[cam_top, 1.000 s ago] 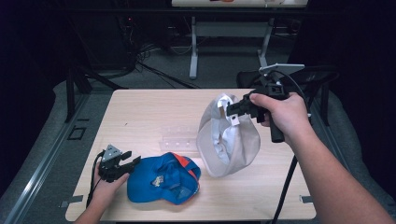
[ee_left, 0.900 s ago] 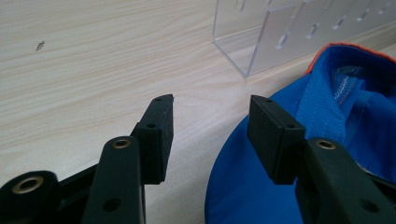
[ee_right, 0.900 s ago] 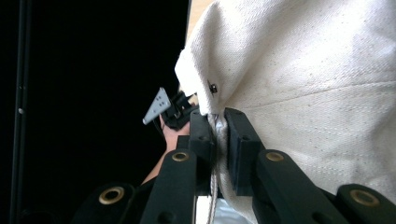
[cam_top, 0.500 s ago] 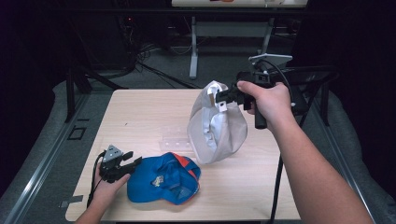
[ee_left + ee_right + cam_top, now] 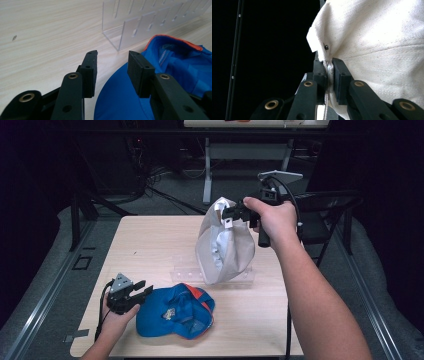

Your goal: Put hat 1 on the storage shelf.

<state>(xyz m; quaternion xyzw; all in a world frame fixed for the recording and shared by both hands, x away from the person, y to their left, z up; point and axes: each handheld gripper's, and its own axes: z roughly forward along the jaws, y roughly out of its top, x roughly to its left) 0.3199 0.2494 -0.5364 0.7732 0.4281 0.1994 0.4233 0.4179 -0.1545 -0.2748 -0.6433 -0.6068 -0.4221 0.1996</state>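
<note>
A pale wooden table [image 5: 150, 250] stands on a grey floor in a dark room, with a white stand and loose cables seen behind it. Since the picture of a second ago, the white cap [image 5: 222, 245] has been carried toward the table's middle and lifted higher; it now hangs clear above the wood, over a clear acrylic rack [image 5: 187, 272] whose far part is hidden behind it. The cap is held at its upper edge by the right gripper [image 5: 231, 214], whose jaws are seen in the right gripper view clamped tight on a fold of the cream cloth [image 5: 382, 50], beside a small metal stud [image 5: 326, 46]; how much of the brim lies between the jaws cannot be made out. The blue cap [image 5: 175, 312], edged in orange, lies as before at the near side of the table, its inside turned up. The left gripper [image 5: 140, 292] has stayed just beside the blue cap's left edge, jaws parted with nothing between them; in the left gripper view the blue cloth [image 5: 120, 100] is cut off by the lower edge. Two caps, two grippers and one rack are counted. A dark chair [image 5: 325, 215] is partly hidden behind the right hand [image 5: 275, 220].
</note>
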